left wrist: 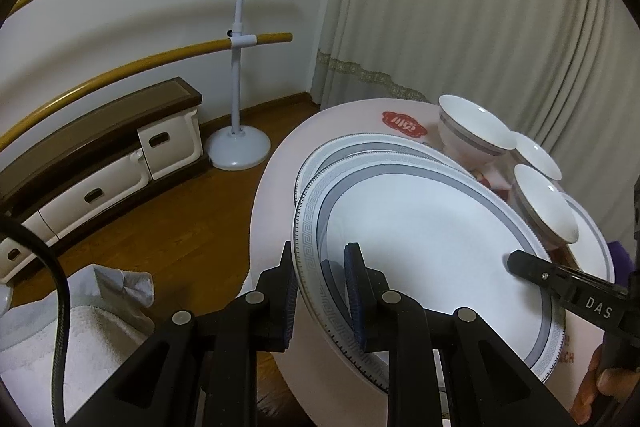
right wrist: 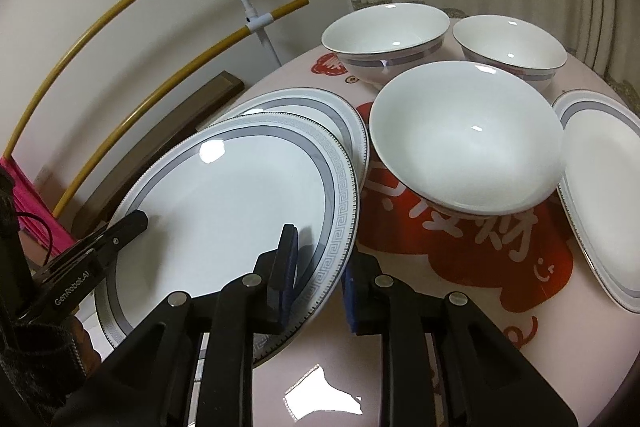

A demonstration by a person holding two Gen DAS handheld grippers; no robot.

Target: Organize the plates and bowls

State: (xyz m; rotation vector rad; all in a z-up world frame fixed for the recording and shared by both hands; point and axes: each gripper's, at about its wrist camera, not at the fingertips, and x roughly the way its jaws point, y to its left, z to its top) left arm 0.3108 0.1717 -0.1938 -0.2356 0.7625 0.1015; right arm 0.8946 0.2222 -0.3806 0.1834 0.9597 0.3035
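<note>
"DAS" on right hand-held gripper (left wrist: 516, 261); "GenRobot.AI" on left hand-held gripper (right wrist: 138, 219); tablecloth (right wrist: 460, 259) characters unclear.

round pink table (right wrist: 400, 359) with red-printed top under three bowls (right wrist: 466, 151), plates (right wrist: 600, 187)

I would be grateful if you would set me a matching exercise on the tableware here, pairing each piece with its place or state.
1 top plate
2 lower plate
3 nearest bowl
4 oblong plate

A stands on the red print
B rim clamped by left gripper and right gripper
C alone at the right
D partly covered by another plate

Pairs: 1-B, 2-D, 3-A, 4-C
</note>
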